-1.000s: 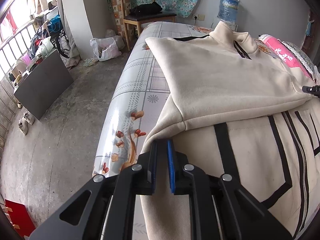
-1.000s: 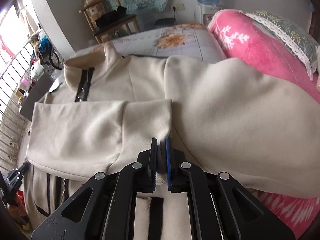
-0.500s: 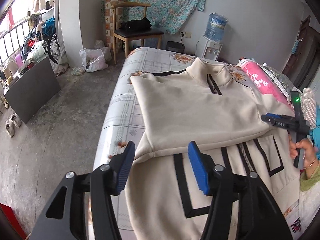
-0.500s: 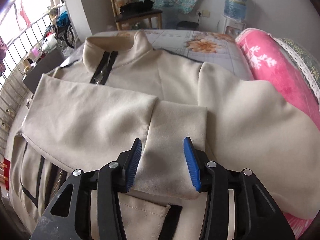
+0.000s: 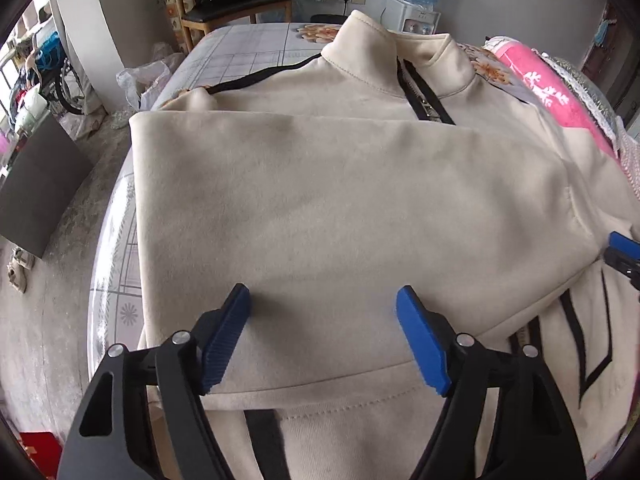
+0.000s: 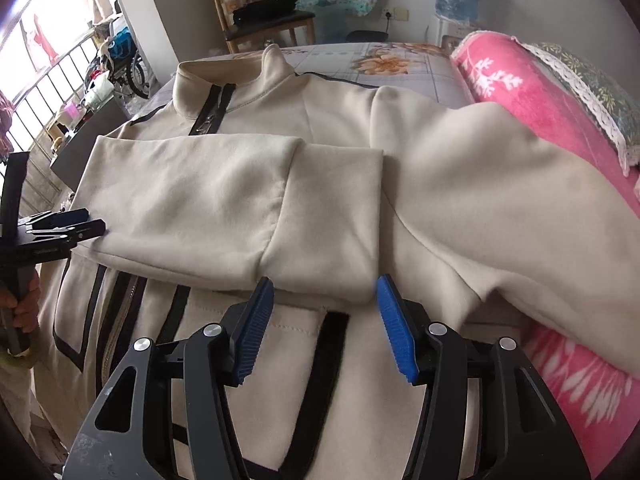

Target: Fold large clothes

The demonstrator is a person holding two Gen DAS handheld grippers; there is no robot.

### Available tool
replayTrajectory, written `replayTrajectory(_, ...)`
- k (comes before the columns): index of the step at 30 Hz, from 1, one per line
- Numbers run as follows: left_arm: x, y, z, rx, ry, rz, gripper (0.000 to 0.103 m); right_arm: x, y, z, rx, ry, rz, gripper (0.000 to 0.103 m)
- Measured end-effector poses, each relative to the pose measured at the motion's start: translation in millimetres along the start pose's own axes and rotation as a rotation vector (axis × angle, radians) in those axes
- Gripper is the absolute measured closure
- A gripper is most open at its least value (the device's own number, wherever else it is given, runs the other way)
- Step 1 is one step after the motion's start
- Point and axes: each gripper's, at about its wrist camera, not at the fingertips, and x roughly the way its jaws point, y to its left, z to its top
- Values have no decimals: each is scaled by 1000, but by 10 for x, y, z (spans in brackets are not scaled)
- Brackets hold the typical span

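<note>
The cream jacket lay spread front-up across the bed, collar at the far end, black-trimmed zip running toward the near edge. One sleeve was folded flat across the chest, its cuff ending right of the zip line; the other sleeve draped off to the right over a pink blanket. The jacket's left side sat close to the bed's left edge, with only a narrow strip of patterned sheet showing beside it; past that edge the grey floor lay open, a dark cabinet standing well off to the left. At the far end, bare sheet stretched beyond the collar to a wooden chair and a water dispenser.

The left gripper pointed steeply down over the folded sleeve's near hem, its jaws having just been opening and now spread wide, nothing pinched between the blue pads. The right gripper pointed steeply down just near of the cuff, its jaws likewise just opened to a moderate gap, the cuff's edge lying loose just beyond the tips, ungripped. In the right wrist view a hand held the left tool's handle at the left margin.
</note>
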Motion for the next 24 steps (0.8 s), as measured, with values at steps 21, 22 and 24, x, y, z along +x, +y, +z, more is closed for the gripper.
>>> replayTrajectory(21, 51, 60, -55, -13, -40, 32, 6, -1310, -2852, -1256, 896, -165, -196, 34)
replayTrajectory(22, 51, 59, -55, -12, -43, 32, 6, -1343, -2983, -1330, 931, -173, -203, 34)
replayTrajectory(24, 46, 57, -61, -11, -47, 31, 6, -1393, -3190, -1436, 993, -192, -214, 34)
